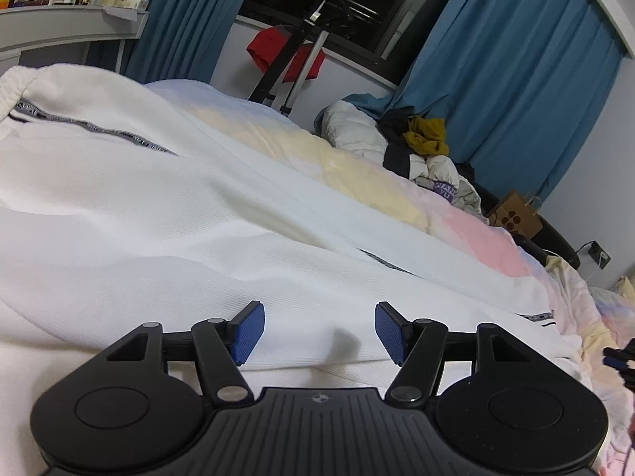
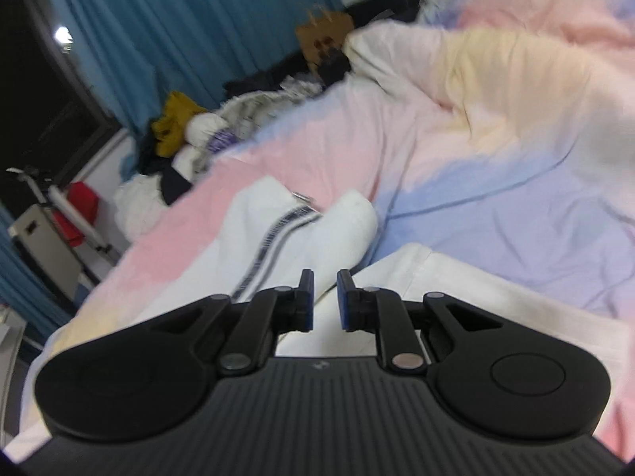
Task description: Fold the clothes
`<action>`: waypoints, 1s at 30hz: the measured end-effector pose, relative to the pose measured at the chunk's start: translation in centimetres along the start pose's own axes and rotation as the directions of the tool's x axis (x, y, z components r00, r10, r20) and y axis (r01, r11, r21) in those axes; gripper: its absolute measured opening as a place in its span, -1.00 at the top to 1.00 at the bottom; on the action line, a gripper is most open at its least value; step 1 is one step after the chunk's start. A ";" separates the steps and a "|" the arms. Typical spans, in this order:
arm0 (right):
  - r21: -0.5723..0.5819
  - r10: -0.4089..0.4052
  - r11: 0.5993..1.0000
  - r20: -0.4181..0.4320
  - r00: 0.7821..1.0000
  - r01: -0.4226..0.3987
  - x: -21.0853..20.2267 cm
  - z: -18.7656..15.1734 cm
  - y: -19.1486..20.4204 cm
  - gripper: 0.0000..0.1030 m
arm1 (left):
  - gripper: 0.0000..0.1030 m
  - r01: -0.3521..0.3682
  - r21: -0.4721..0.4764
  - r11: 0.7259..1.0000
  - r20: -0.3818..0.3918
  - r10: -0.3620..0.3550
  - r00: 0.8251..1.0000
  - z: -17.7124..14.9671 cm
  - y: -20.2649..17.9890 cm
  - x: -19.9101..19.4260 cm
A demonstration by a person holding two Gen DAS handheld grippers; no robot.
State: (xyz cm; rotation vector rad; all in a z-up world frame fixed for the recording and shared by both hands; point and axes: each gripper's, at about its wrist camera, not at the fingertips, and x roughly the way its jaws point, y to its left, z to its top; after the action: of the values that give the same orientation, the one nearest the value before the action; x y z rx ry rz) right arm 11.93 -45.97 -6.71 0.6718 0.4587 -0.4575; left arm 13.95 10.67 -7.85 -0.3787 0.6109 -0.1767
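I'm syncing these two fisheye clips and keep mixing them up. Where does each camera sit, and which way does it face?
Left wrist: sits behind the left tool, low over the white trousers, facing along the bed toward the blue curtains; only its wide-apart blue pads show.
Right wrist: sits behind the right tool, above the striped trouser leg, facing across the pastel quilt; its jaws stand narrowly apart with white cloth visible between them.
Shared: trousers, quilt, curtains, the clothes pile and the brown paper bag.
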 end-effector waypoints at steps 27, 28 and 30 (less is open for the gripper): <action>0.347 0.029 0.937 -0.006 1.000 -0.025 -7.9 0.3 -7.9 0.68 | -0.67 -0.167 -0.622 0.765 0.209 0.368 0.906 0.1 14.6 -25.3; 0.371 0.030 0.928 0.005 1.000 -0.030 -8.4 0.2 -8.4 0.68 | -0.67 -0.172 -0.645 0.745 0.199 0.380 0.903 -0.1 15.4 -25.4; 0.409 0.004 0.912 0.036 0.999 -0.018 -9.5 0.1 -9.5 0.68 | -0.65 -0.182 -0.683 0.707 0.169 0.396 0.903 -0.4 16.9 -25.4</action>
State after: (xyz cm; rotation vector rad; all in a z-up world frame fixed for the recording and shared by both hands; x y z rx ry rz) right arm -0.76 -50.25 -6.14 1.0706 0.3261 -0.5608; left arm -5.92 32.87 -1.57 -0.9690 0.3976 0.4250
